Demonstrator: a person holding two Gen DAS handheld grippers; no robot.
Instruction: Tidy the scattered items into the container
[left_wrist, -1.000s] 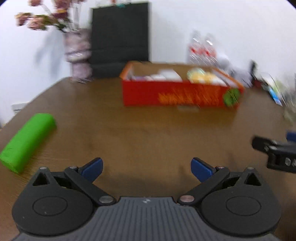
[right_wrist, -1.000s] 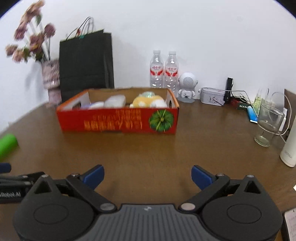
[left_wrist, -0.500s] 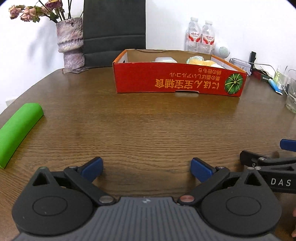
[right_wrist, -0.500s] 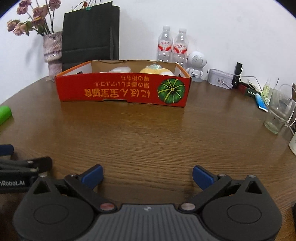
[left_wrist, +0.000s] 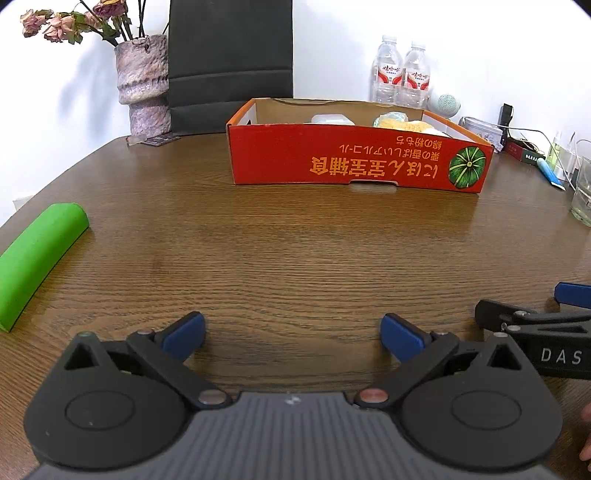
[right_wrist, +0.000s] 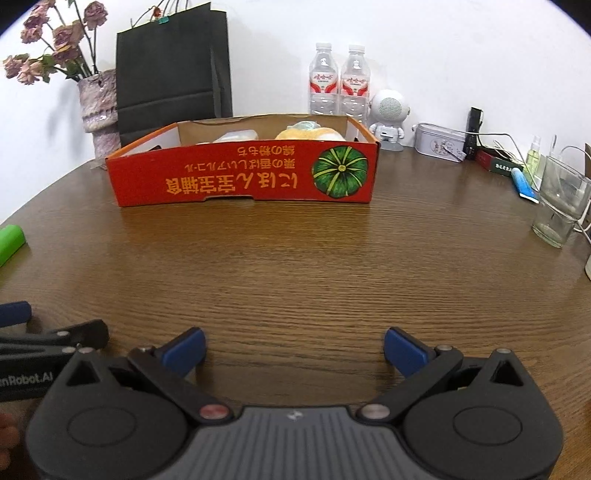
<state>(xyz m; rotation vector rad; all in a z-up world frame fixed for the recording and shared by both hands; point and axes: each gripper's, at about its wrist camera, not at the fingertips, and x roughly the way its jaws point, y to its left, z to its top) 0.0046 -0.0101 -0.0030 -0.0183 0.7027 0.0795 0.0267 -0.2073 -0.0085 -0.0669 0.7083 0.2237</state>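
Observation:
A red cardboard box (left_wrist: 354, 162) (right_wrist: 243, 173) with a pumpkin picture stands at the far middle of the wooden table. Inside it lie a white item (left_wrist: 330, 119) and a yellow item (right_wrist: 310, 133). A green cylinder-like item (left_wrist: 37, 251) (right_wrist: 11, 238) rests on the table at the left edge. My left gripper (left_wrist: 291, 334) hovers open over the near table, with nothing between its fingers. My right gripper (right_wrist: 293, 349) is open too, also with nothing held, beside the left one and level with it.
Behind the box stand a vase of dried flowers (left_wrist: 142, 85), a black paper bag (right_wrist: 171, 70), two water bottles (right_wrist: 340, 85) and a small white robot figure (right_wrist: 388, 118). A glass (right_wrist: 559, 206), a tin (right_wrist: 437, 146) and cables crowd the right side.
Both grippers have drawn back and lowered slightly, so the box now looks larger and sharper. Both stay open. The left view has steadied after a blurred swing.

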